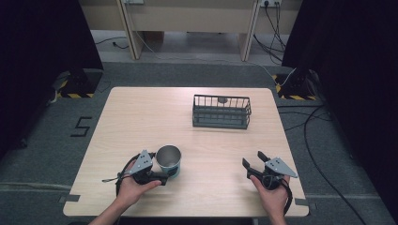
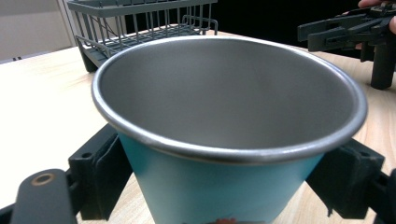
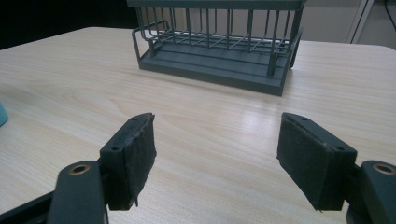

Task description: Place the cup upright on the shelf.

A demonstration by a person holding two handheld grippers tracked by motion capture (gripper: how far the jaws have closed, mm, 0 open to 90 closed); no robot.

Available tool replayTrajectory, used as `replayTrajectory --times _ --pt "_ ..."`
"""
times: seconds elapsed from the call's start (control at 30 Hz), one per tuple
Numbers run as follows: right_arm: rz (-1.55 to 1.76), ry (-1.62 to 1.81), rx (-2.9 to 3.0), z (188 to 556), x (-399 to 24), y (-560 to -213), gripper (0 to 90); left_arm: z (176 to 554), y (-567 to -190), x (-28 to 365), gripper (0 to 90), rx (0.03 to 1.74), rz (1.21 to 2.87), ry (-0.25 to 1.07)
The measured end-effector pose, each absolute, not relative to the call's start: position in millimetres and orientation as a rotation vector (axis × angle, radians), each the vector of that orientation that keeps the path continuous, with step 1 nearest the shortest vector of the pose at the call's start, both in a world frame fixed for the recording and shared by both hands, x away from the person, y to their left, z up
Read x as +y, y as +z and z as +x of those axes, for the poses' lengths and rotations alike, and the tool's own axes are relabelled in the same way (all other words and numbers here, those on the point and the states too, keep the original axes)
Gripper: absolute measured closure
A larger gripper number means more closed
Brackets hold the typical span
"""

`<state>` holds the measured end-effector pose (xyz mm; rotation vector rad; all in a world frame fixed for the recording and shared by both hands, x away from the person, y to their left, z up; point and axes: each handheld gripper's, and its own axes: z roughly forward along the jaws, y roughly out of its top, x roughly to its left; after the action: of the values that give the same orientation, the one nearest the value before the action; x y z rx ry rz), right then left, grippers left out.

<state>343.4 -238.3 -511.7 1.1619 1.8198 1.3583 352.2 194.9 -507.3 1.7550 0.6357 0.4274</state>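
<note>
Black padded fingers [image 2: 100, 175] of the left gripper [image 1: 165, 177] sit on either side of the teal-walled metal cup with a silver rim and grey steel inside [image 2: 224, 135], pressed to its lower wall in the left gripper view, so they are clamped on it. That cup stands upright at lower centre-left of the high view [image 1: 169, 160], on the pale wooden table [image 1: 141, 117], with a small red mark low on its teal wall. Over at the lower right of the high view, the right gripper [image 1: 252, 165] rests in the person's right hand [image 1: 272, 194], its fingers [image 3: 133, 154] wide apart with bare tabletop between them. A dark grey wire rack with a flat base [image 1: 221, 111] stands on the table above centre-right, well apart from both grippers; something small and dark lies at its back edge, too small to identify. Grey carpet [image 1: 42, 154] surrounds the table, black curtains hang at the upper left and upper right corners, cables trail down the right side, and a black mark like a figure 5 [image 1: 80, 126] is taped at the left. Open tabletop lies between cup and rack.
</note>
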Motion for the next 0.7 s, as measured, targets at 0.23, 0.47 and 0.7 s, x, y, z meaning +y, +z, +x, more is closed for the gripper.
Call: replayTrajectory --times 0.23,0.47,0.7 --pt "1.158 1.354 1.822 343.8 -238.7 -511.6 28.9 351.2 -506.8 193.6 15.4 0.627 1.745 0.42" --pt "1.162 1.358 1.822 343.6 -238.1 -511.7 29.1 352.0 -502.0 195.9 15.4 0.635 1.726 0.432" --pt "1.162 1.357 1.819 343.6 -238.8 -511.6 29.2 358.2 -493.3 198.3 15.5 0.643 1.704 0.453"
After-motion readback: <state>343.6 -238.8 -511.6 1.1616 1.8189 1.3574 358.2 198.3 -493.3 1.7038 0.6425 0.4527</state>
